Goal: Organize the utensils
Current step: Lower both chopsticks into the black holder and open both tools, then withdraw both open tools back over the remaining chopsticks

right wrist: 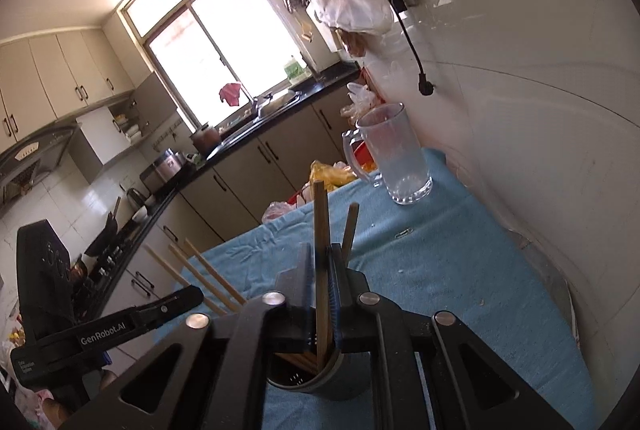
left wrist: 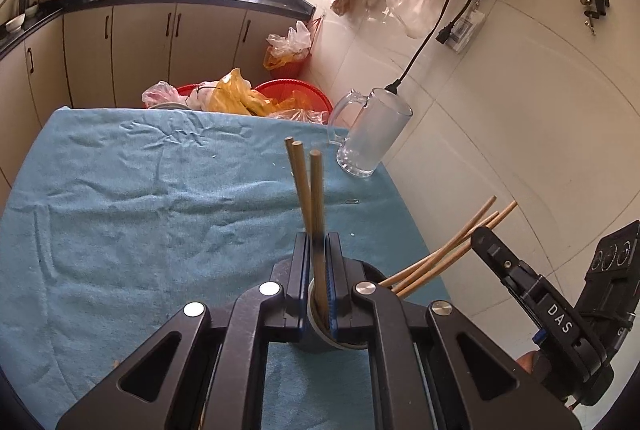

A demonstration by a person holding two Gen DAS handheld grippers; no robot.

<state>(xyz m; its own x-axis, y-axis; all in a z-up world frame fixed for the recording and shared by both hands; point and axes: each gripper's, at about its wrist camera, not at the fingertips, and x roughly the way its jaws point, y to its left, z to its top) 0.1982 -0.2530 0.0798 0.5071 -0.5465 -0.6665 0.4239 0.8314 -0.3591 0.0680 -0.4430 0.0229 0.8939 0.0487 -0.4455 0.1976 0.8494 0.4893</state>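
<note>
**Grippers and chopsticks over the holder: state at insertion**

Left gripper [left wrist: 318, 262]: jaws nearly closed, pinching a bundle of wooden chopsticks [left wrist: 308, 190] that stands almost upright between the pads. Lower ends sit inside the rim of a dark round utensil holder [left wrist: 320, 342] directly under the jaws.

Right gripper [right wrist: 320, 278]: jaws slightly parted. One chopstick [right wrist: 321, 230] runs up between the pads; whether they press on it cannot be told. Another stick [right wrist: 350, 230] leans just outside the right jaw. Their lower ends are down in the holder [right wrist: 316, 386], where more sticks lie.

Location: the holder stands on a table draped with a blue cloth [left wrist: 140, 190], at the near edge under both tools. A glass mug [left wrist: 370, 134] stands well apart at the far corner beside the tiled wall. A paper clip [right wrist: 404, 233] lies on the cloth between mug and holder.

Handling notes (judgement):
- Step in hand appears to be setting both bundles into the holder.
- Keep the sticks close to vertical so the tips clear the rim.
- Ease the jaws apart only once the tips rest on the bottom.
- Withdraw straight upward, or a pad may drag a stick out or tip the holder.
- With both tools crowding one opening, release one side at a time.
</note>
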